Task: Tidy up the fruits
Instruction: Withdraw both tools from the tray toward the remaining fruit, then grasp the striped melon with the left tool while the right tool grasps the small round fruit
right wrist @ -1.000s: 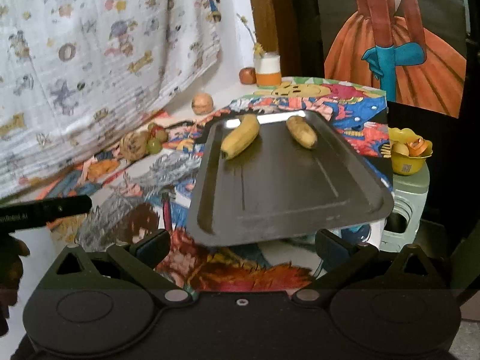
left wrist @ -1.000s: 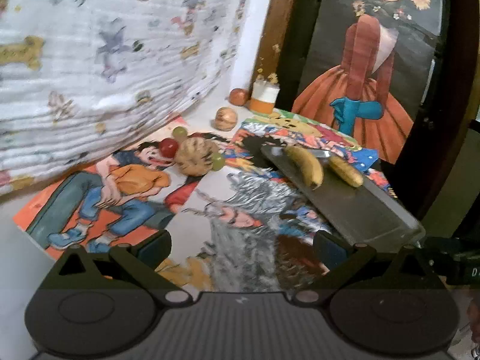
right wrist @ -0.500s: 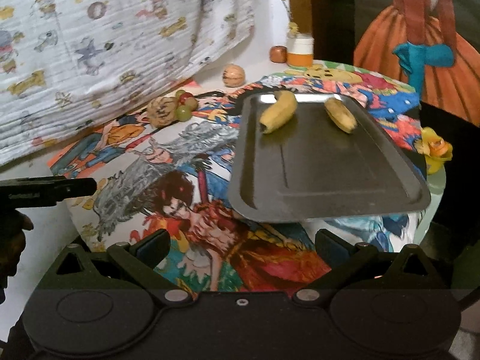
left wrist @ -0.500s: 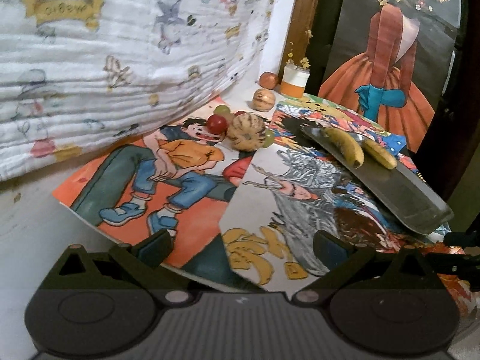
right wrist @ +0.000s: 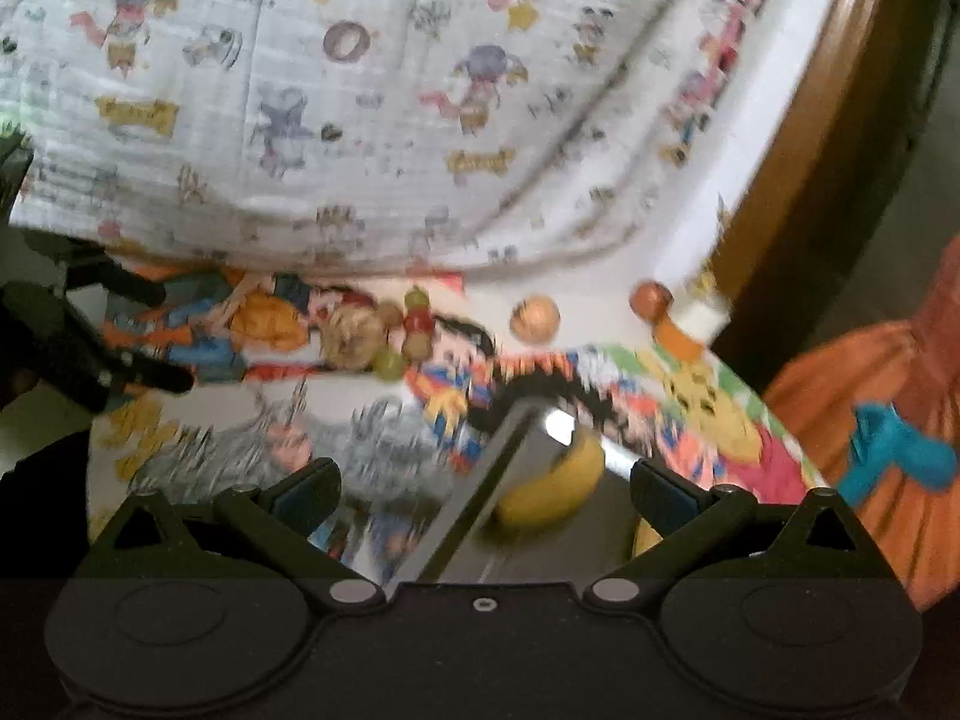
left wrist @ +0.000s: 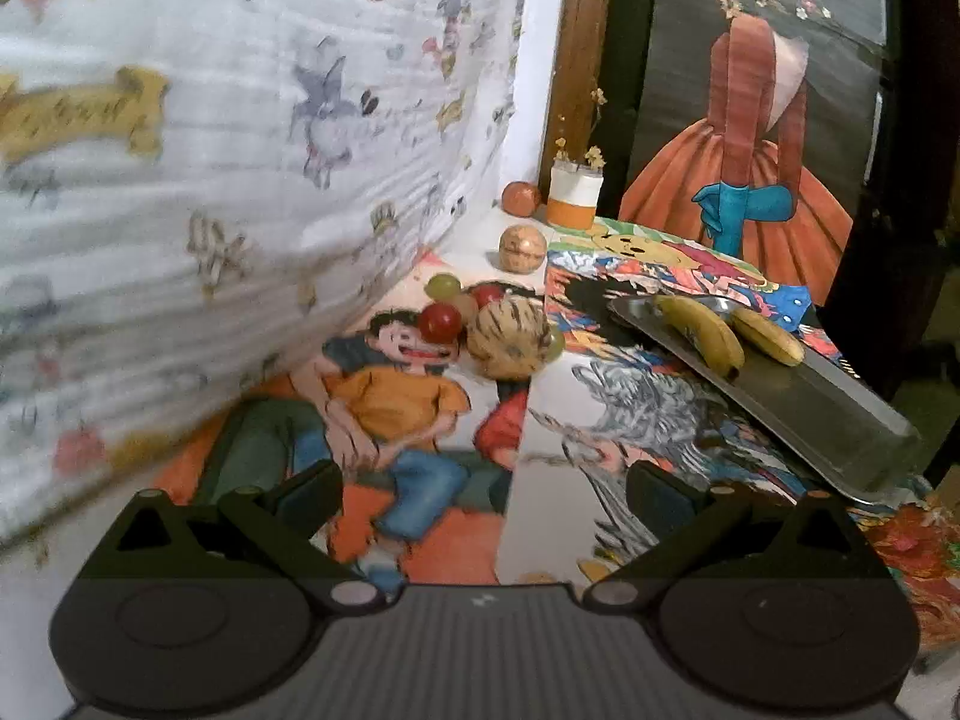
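Two bananas (left wrist: 702,331) lie at the far end of a dark metal tray (left wrist: 828,420) on the right of the table. A pile of fruit sits near the back wall: a striped melon (left wrist: 510,337), a red tomato (left wrist: 441,323) and green grapes (left wrist: 444,285). Two brown round fruits (left wrist: 523,247) lie farther back. My left gripper (left wrist: 483,495) is open and empty, low over the poster, short of the pile. My right gripper (right wrist: 483,489) is open and empty over the tray's near-left rim (right wrist: 480,480), with a banana (right wrist: 555,489) between its fingers' line of sight. The right view is blurred.
A patterned white cloth (left wrist: 210,150) hangs along the left. An orange and white cup (left wrist: 573,198) stands at the back corner. Colourful posters (left wrist: 390,420) cover the table. The left gripper shows at the left edge of the right wrist view (right wrist: 90,348).
The left gripper has moved forward toward the fruit pile. The right gripper has swung left and forward, down close over the tray and bananas, still moving with blur.
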